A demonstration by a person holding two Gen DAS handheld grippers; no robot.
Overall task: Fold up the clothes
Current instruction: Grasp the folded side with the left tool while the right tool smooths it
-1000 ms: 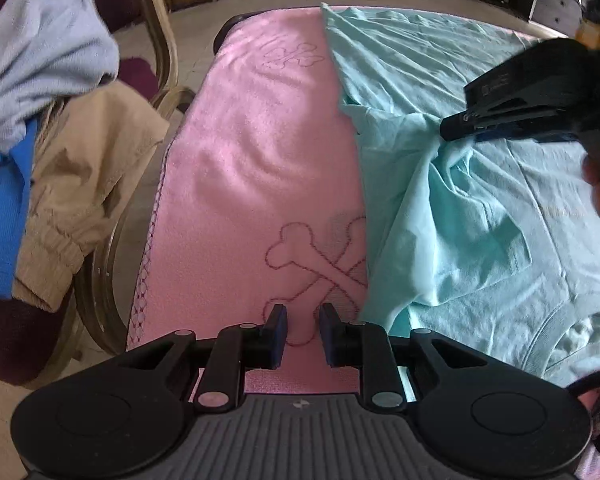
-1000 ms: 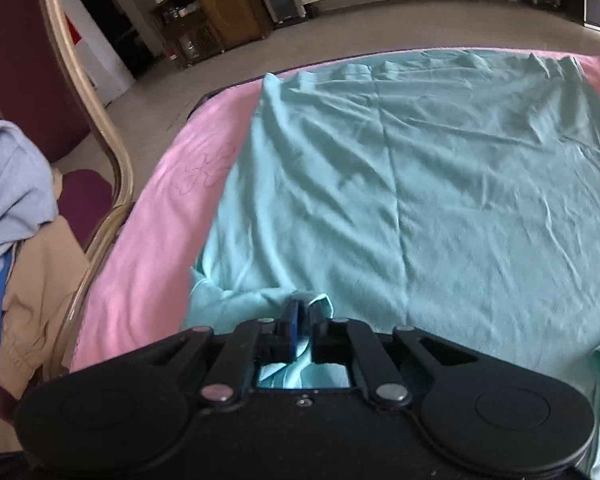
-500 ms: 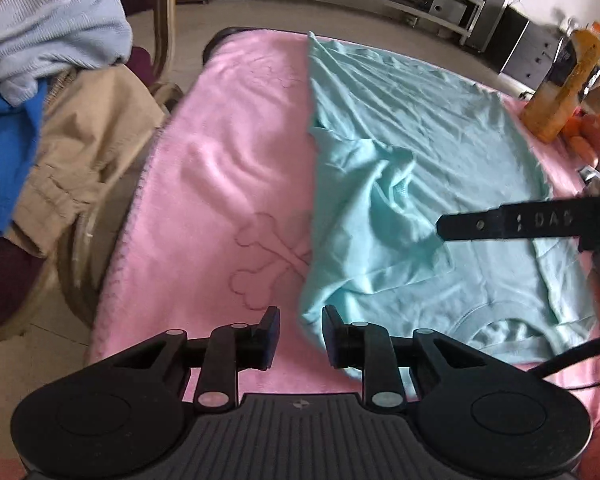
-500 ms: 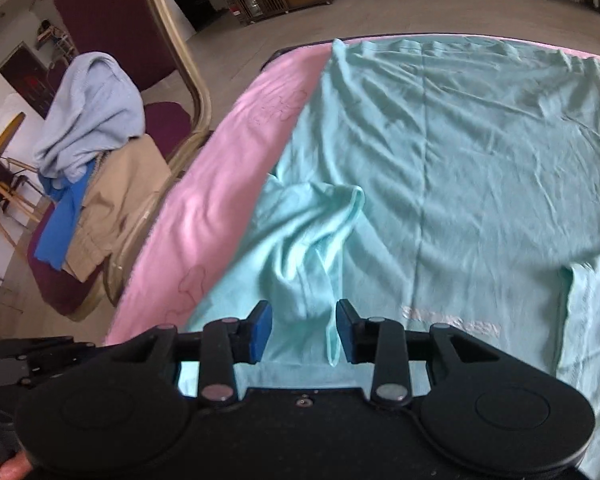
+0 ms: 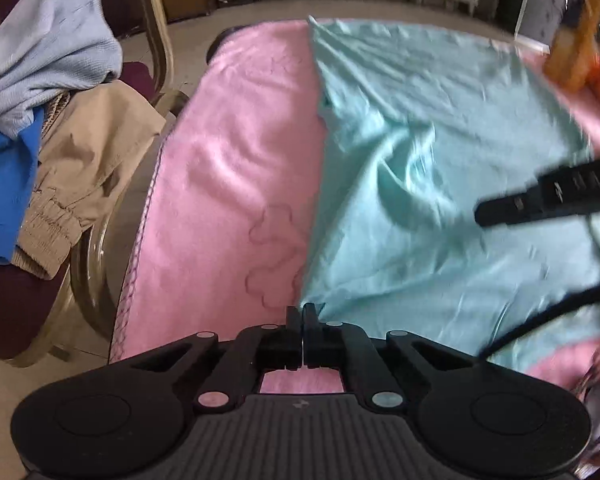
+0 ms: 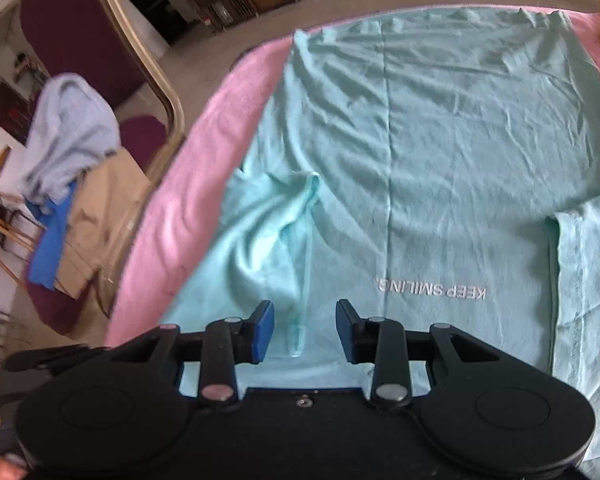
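Observation:
A teal T-shirt (image 5: pixel 440 128) printed "KEEP SMILING" (image 6: pixel 432 290) lies spread on a pink towel (image 5: pixel 236 168). Its left sleeve (image 6: pixel 268 240) is folded inward and rumpled on the body. My left gripper (image 5: pixel 302 314) sits at the shirt's near left edge, jaws shut on a pinch of the teal cloth. My right gripper (image 6: pixel 304 314) hovers open over the near part of the shirt. The sleeve's hem lies under the gap, and the pads do not touch it. In the left wrist view the right gripper's fingers (image 5: pixel 540 198) reach in from the right.
A chair (image 5: pixel 156 40) on the left holds a pile of clothes: a grey-blue sweater (image 5: pixel 48 52), tan trousers (image 5: pixel 84 168) and a blue garment (image 5: pixel 4 200). An orange bottle (image 5: pixel 576 52) stands at the far right corner. A black cable (image 5: pixel 560 308) crosses the near right.
The left jaws have shut on the shirt's near left edge. The right gripper has let go of the sleeve, opened and drawn back; the sleeve now lies folded on the shirt.

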